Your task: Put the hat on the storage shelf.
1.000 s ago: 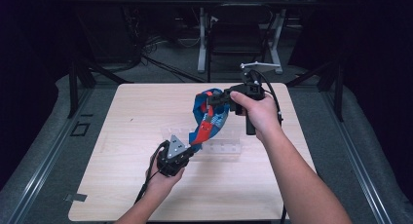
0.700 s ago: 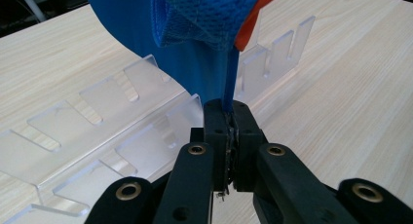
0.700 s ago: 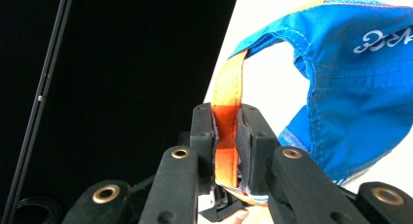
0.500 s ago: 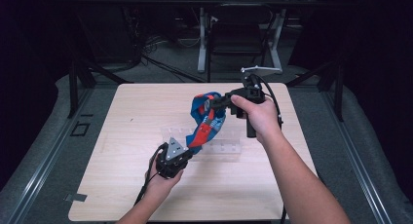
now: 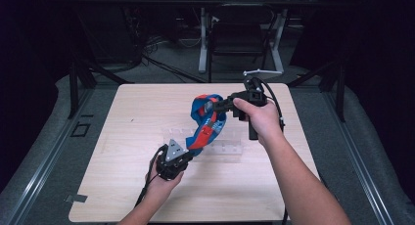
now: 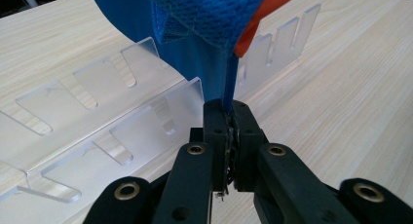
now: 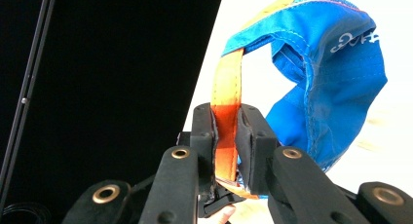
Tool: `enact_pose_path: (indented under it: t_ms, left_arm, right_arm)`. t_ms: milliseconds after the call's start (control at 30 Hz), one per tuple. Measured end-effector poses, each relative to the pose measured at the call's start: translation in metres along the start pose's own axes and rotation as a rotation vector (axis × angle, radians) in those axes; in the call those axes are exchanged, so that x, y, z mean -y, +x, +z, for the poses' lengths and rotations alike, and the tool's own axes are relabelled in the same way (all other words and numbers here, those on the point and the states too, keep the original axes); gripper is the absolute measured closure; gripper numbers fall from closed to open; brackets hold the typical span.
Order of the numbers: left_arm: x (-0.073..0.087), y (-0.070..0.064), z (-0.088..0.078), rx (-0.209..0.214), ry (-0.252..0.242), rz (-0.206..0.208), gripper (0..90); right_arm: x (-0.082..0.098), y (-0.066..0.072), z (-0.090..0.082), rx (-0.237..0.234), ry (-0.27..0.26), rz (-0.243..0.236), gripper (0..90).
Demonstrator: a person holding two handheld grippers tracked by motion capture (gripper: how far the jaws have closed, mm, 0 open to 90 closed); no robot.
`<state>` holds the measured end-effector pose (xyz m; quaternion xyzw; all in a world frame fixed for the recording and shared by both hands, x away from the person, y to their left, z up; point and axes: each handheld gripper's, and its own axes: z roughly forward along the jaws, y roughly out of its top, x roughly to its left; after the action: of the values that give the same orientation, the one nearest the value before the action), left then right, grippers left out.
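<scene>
Cloth (image 5: 208, 121) showing blue mesh with orange-red bands and white lettering; rack (image 5: 222, 147) looking clear; grippers (image 5: 193, 147) (image 5: 218, 106) showing black; table (image 5: 132, 117) showing pale wood grain; floor (image 5: 44, 151) looking grey.

The garment (image 5: 205, 121) hangs between both tools, above the rack (image 5: 222, 149) on the table (image 5: 122, 186).

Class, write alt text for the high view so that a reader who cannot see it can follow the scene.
A person holds a blue and red fabric item stretched between two handheld grippers above a light wooden table. The left gripper grips its lower end, the right gripper its upper end. A clear plastic rack lies beneath.
</scene>
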<state>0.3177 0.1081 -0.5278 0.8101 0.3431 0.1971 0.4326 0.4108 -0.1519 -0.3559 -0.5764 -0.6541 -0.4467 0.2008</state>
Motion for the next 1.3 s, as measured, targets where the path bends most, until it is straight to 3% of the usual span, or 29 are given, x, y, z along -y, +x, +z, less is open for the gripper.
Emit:
enact_pose_path:
  t_ms: [567,1300]
  left_arm:
    - [0.001,0.003,-0.005,0.004,-0.012,-0.017,83.3]
    - [0.006,0.016,-0.021,-0.009,-0.031,-0.074,54.8]
  right_arm:
    - [0.003,-0.020,-0.005,0.032,-0.008,0.035,78.1]
    - [0.006,-0.031,-0.020,0.037,-0.042,0.040,73.0]
